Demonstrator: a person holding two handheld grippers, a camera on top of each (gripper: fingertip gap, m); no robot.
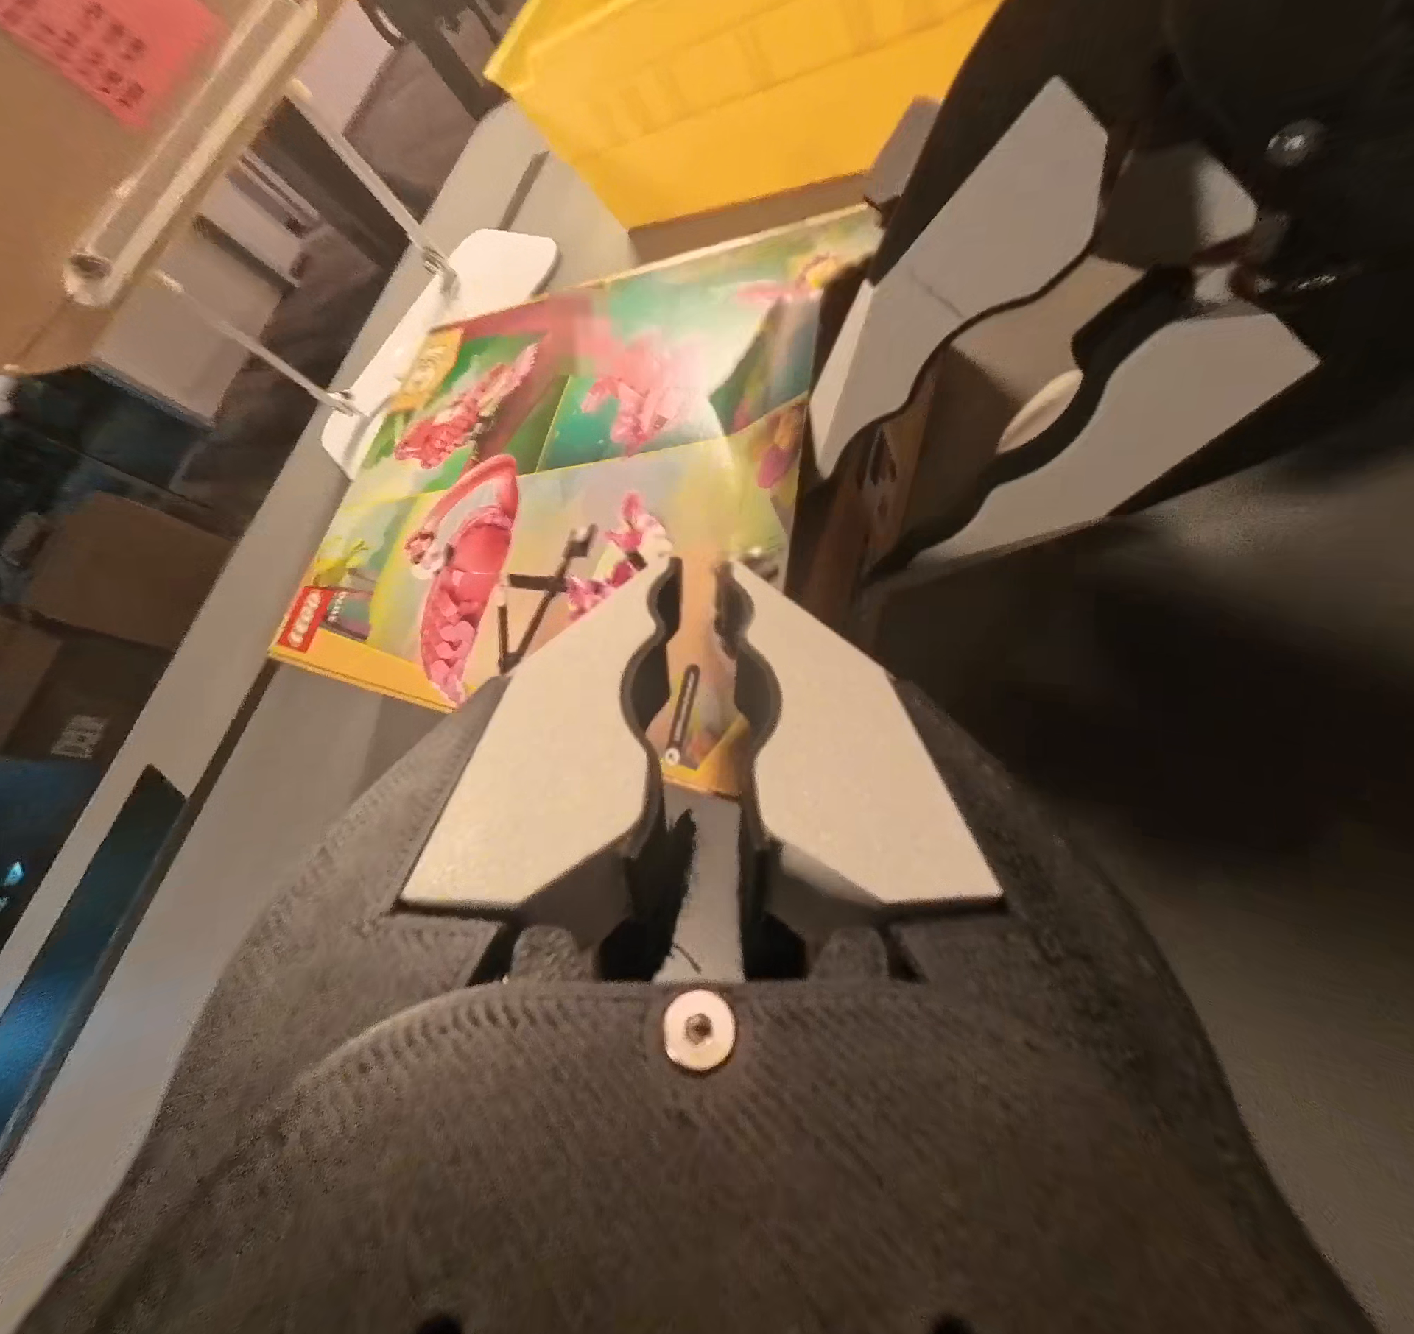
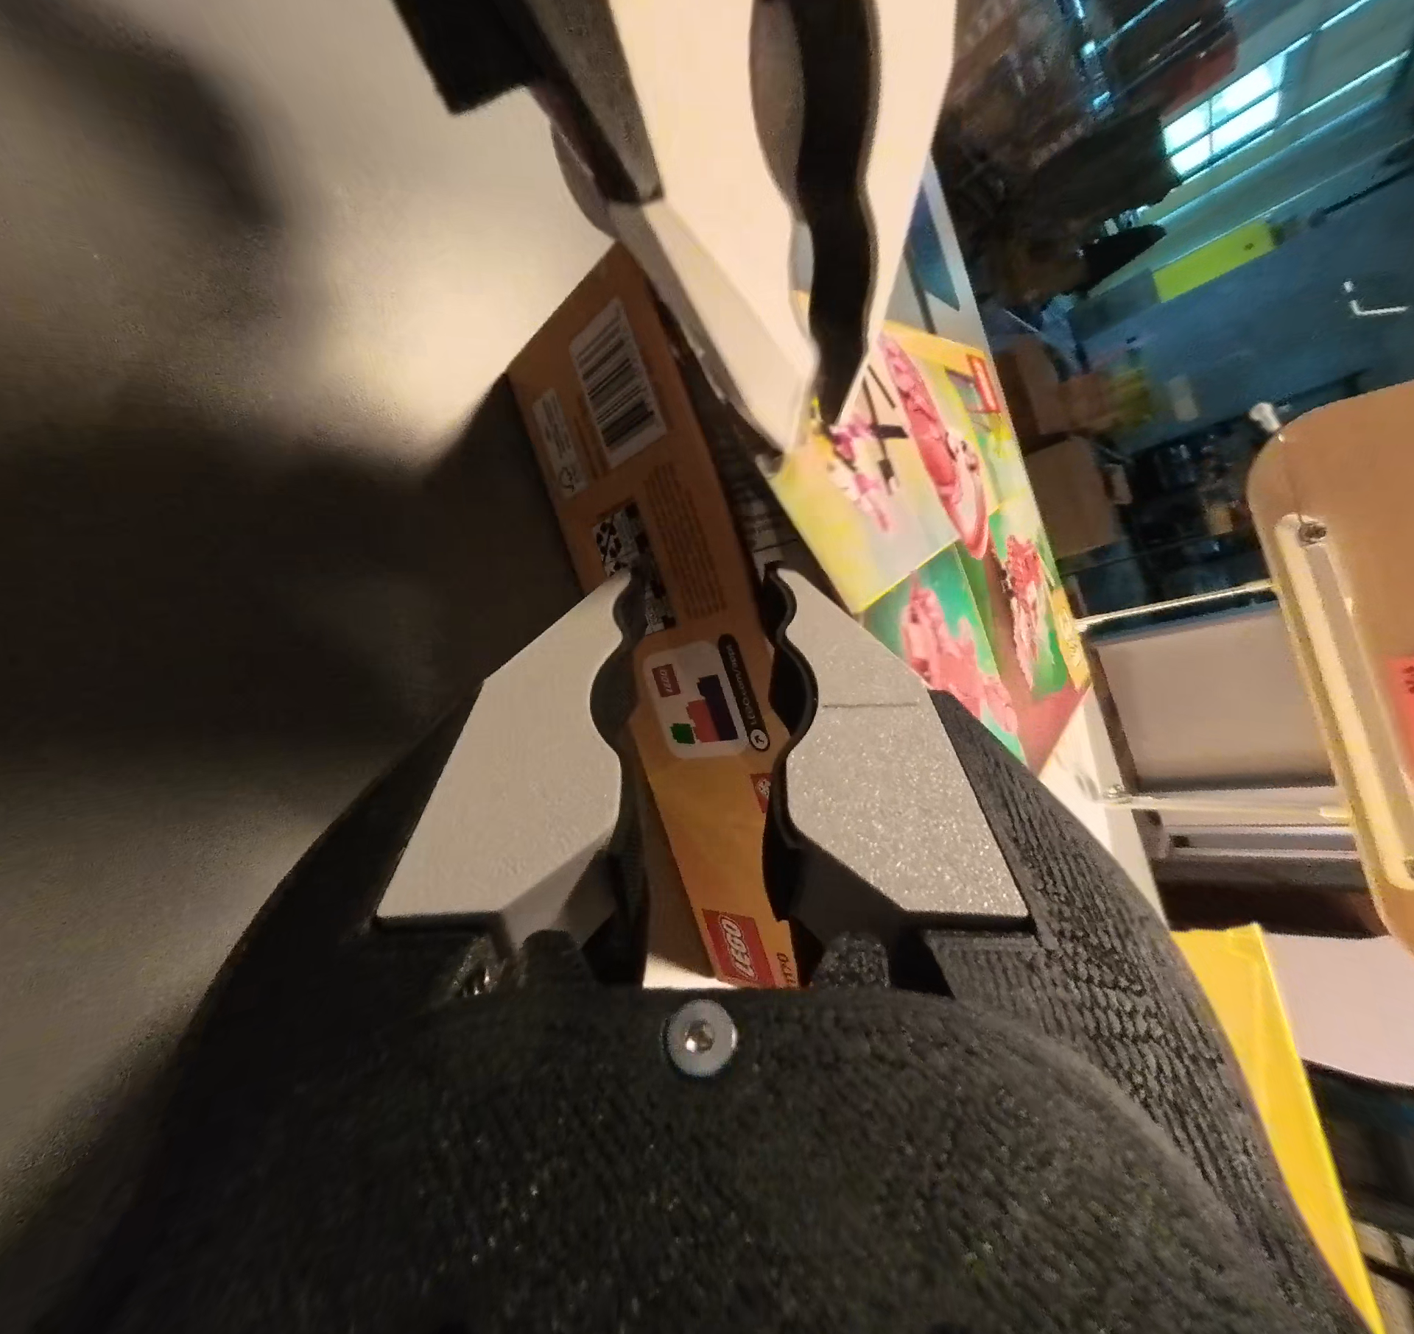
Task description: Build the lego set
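A toy brick box (image 1: 535,471) lies on the grey table (image 1: 306,800), its colourful face with pink figures up. My left gripper (image 1: 700,571) hovers over the box's near right corner. Its fingers stand a little apart and the box shows through the gap. It also shows in the right wrist view (image 2: 822,402), tips at the box's top face. My right gripper (image 2: 696,582) straddles the box's tan side panel (image 2: 673,532), one fingertip at each of the box's two broad faces, shut on it. In the left wrist view it (image 1: 872,502) is at the box's right end.
A yellow bin (image 1: 727,50) stands behind the box. A white flat item (image 1: 474,288) lies at the box's far corner. A clear acrylic stand (image 1: 191,135) and a cardboard box with a pink label (image 1: 76,73) are at the left. The table's edge runs along the left.
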